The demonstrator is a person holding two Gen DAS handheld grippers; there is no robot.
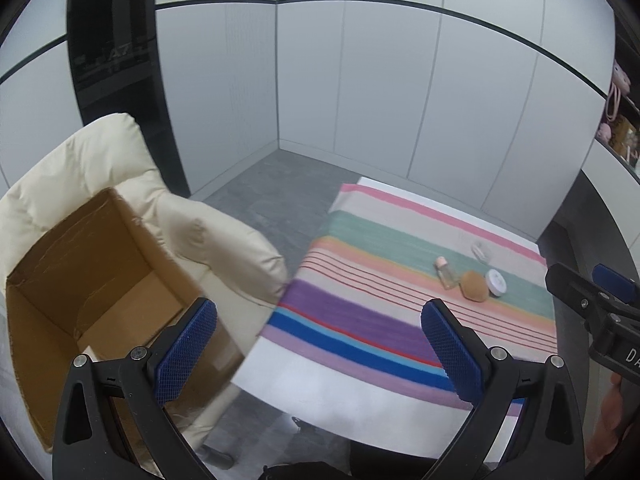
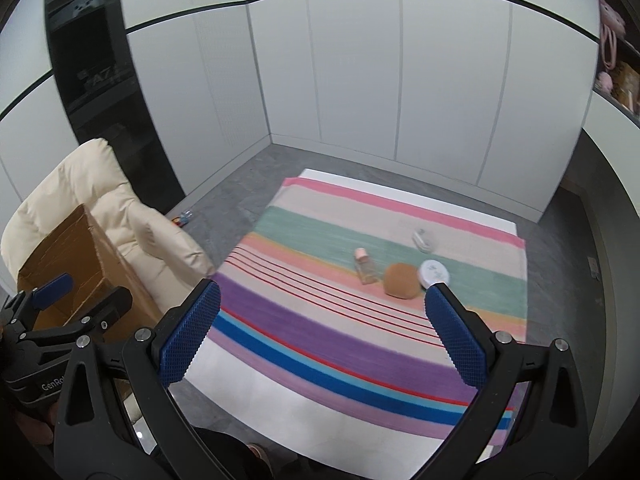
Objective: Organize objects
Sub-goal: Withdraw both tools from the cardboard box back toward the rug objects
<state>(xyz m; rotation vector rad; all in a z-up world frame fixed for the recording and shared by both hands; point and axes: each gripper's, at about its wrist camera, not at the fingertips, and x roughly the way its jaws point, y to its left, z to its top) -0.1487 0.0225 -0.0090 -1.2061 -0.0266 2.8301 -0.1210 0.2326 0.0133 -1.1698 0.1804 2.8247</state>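
Striped cloth (image 2: pixel 320 320) covers a white table (image 2: pixel 256 400). At left a cream chair (image 1: pixel 216 248) bears an open box (image 1: pixel 92 272). On the cloth's far right lie a bottle (image 2: pixel 365 266), brown puff (image 2: pixel 401 281), white jar (image 2: pixel 434 273) and clear case (image 2: pixel 422 239), close together. Left gripper (image 1: pixel 320 348) and right gripper (image 2: pixel 320 340) hover near, jaws spread wide, holding nothing.

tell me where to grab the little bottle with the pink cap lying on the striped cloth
Grip the small bottle across its clear body, below the pink cap, coming straight down from above. It lies flat on the striped cloth, so its long sides are exposed. The brown round pad sits close on its right, so keep that finger tight to the bottle.
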